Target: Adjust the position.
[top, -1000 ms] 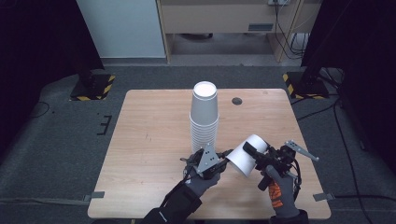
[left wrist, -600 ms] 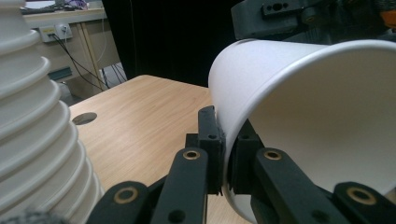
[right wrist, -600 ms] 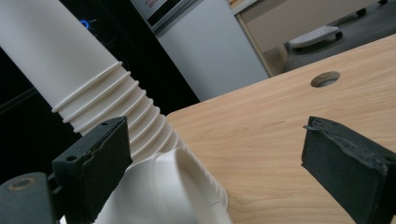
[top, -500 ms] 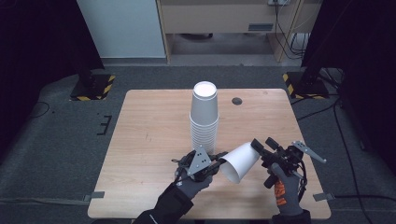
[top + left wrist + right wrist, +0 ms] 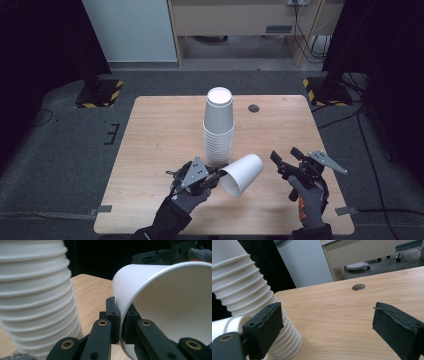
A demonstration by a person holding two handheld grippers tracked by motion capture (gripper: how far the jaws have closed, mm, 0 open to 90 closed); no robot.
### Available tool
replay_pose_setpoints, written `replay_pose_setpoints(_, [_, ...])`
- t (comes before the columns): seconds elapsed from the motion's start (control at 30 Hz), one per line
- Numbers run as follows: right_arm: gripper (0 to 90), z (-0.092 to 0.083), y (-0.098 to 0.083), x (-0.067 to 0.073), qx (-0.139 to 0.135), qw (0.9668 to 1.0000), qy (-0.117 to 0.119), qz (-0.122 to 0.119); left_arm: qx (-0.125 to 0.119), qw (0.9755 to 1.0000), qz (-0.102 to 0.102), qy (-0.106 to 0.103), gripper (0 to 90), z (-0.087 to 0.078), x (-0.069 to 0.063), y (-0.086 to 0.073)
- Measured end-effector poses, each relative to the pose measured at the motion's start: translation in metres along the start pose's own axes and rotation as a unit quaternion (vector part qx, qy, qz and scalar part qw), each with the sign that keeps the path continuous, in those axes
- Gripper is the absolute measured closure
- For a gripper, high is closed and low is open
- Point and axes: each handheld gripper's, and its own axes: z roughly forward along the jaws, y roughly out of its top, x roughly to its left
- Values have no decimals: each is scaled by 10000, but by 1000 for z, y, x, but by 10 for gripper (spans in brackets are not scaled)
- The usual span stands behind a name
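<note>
The wooden table stands on a grey floor in a dark room. The left gripper pinches a white cup beside the cup stack. The right gripper has its jaws wide apart.

The high view looks forward and down on the whole tabletop from above the person's side. Each gripper view sits low and close, looking along its own hand-held gripper. All three share the stack of paper cups beside the hand-held grippers.

My wooden table w/ a round grommet hole near its far edge; beyond it a pale cabinet, yellow-black striped stand bases on grey floor.
</note>
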Motion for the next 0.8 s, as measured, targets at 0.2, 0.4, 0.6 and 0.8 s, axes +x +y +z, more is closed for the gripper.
replay_pose_setpoints(0.2, [96,-1,-3,-4,88,9997,-145,-175,26,9999,-91,49,848,-16,7,-7])
replay_pose_setpoints(0.4, [96,-3,-7,-10,231,9983,-319,-423,107,9998,-158,65,849,-28,13,-16])
replay_pose_setpoints(0.6, [97,-3,-12,-16,304,9972,-471,-488,201,9995,-210,131,850,-39,18,-25])
replay_pose_setpoints(0.8, [97,-2,-14,-18,406,9953,-592,-653,242,9990,-294,219,849,-49,23,-31])
